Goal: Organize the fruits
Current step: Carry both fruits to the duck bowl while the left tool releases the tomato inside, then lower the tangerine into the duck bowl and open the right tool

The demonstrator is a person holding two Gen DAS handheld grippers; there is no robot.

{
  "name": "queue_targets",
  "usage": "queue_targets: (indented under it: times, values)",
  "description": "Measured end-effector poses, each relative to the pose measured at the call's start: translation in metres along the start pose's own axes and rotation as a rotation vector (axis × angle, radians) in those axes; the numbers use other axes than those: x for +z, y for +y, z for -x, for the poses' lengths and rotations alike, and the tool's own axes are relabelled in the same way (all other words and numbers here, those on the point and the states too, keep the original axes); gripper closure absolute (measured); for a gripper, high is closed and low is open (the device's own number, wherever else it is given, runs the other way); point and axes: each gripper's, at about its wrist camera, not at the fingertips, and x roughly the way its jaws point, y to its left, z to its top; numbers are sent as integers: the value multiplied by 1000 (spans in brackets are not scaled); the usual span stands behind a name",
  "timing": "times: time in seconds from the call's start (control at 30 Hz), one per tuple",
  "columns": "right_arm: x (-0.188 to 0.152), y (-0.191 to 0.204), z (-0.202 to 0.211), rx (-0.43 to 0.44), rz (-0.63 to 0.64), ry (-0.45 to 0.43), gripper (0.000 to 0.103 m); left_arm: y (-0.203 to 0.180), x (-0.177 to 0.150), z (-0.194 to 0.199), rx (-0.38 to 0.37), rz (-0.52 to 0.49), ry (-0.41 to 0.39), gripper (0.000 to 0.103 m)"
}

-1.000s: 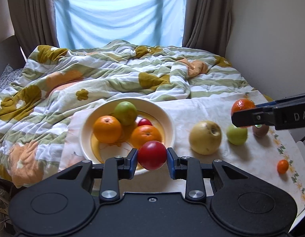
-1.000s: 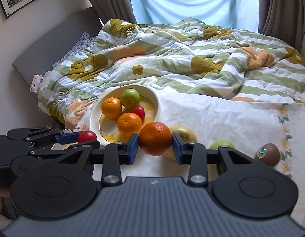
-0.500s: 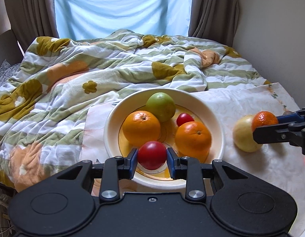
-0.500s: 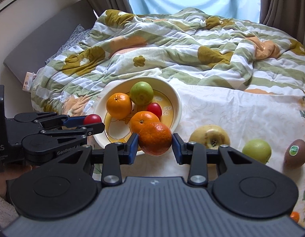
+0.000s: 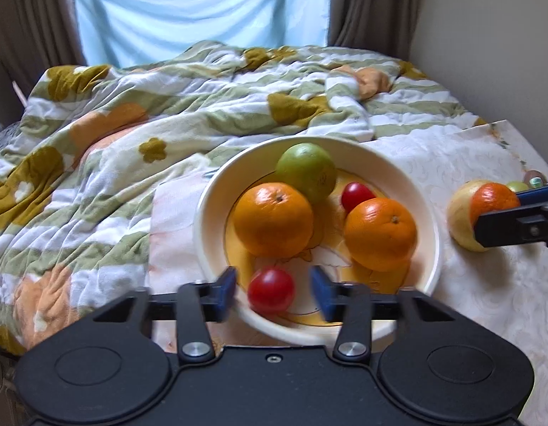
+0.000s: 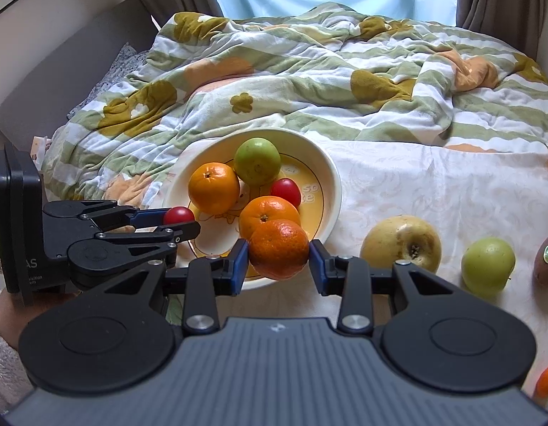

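A crumpled green-and-white striped quilt (image 5: 174, 131) is seen at the left. Just beside it stands a round cream ceramic bowl (image 5: 210, 213) on a white patterned cloth (image 6: 433, 184). Over the bowl's near edge the left gripper (image 5: 272, 291) is being opened, a small red round fruit (image 5: 271, 289) lying free between its blue pads. The right gripper (image 6: 278, 254) is clamped on a round orange (image 6: 278, 249) at the bowl's near rim. A large yellow apple (image 6: 401, 243) lies further right.
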Motion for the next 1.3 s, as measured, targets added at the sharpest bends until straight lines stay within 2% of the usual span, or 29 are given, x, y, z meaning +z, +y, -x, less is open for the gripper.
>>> queue_targets:
  times: [0.03,0.1,0.2,0.4,0.7,1.03,1.1,1.13,1.17,1.2,1.23,1.3]
  values:
    - [0,0,0,-3,-2,-1,51,-1,0,2,15,-5,-11,0]
    - [0,-1,2,-9,-5,-3,51,-5,-2,10,31,-26,-46,0]
    - [2,-4,3,-9,-8,-3,51,-7,-4,14,12,-32,-31,0]
    - [6,-1,-1,32,34,20,51,-10,-13,28,28,-17,-3,0]
    - [12,27,-34,114,120,95,50,-8,-29,42,62,28,10,0]
    - [12,46,-63,171,136,140,49,0,-43,48,82,60,19,0]
    - [12,47,-63,174,142,138,43,0,-44,50,80,63,18,0]
    - [11,48,-61,164,143,130,33,0,-44,50,80,62,17,0]
    - [11,49,-60,151,145,123,13,0,-45,52,80,60,17,0]
    - [10,50,-58,135,148,115,5,0,-44,52,82,57,16,0]
    - [10,50,-55,122,147,98,0,-1,-45,53,83,53,14,0]
    - [9,49,-48,107,138,62,0,-2,-45,57,85,49,8,0]
